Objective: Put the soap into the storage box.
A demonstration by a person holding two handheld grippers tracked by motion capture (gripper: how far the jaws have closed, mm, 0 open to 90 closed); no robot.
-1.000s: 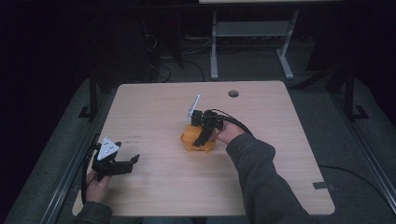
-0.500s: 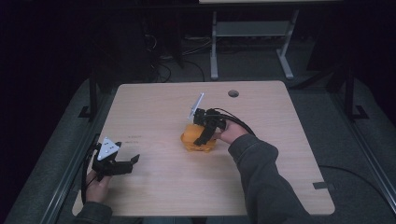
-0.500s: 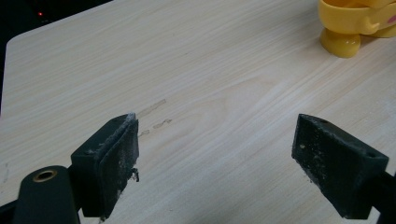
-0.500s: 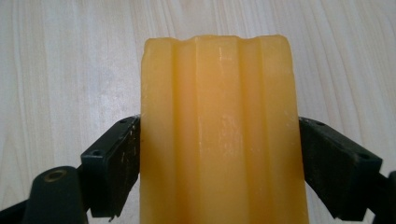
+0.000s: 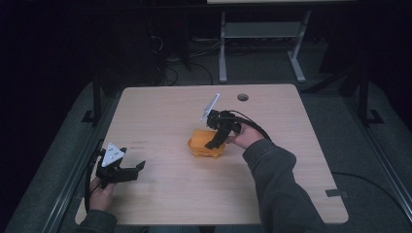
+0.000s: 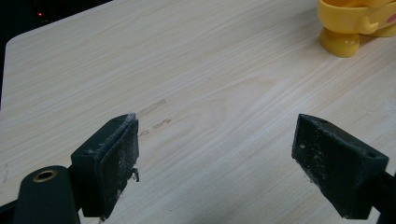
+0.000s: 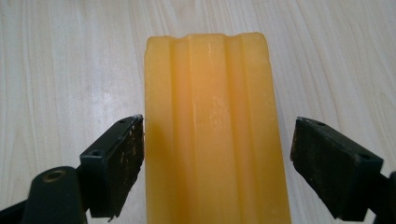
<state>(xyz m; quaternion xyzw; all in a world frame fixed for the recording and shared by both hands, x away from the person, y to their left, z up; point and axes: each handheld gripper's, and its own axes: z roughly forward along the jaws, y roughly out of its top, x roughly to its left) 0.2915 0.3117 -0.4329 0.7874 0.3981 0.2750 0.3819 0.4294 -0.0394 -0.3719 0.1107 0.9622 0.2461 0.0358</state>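
The yellow plastic toy [image 7: 212, 135], possibly a figure, is lying mid-table between the spread jaws of the right gripper [image 7: 217, 149], its long axis running along them; the left gripper [image 5: 118, 171] is idling agape, well apart.

1. Yellow-orange toy [image 5: 204, 144], near the table's middle: glossy, plain; ridged top in the right gripper view [image 7: 212, 135], brighter yellow foot in the left gripper view [image 6: 345, 28] with a small pink patch at its edge.
2. Table [image 5: 160, 111]: pale wood grain, fine lengthwise streaks; dark round hole [image 5: 243, 97] near the far edge.
3. Left gripper [image 5: 127, 171]: black, jaw faces scuffed whitish, light grey top plate.
4. Right gripper [image 5: 214, 141]: black, grey plate.
5. Sleeve [image 5: 279, 189]: dark grey.
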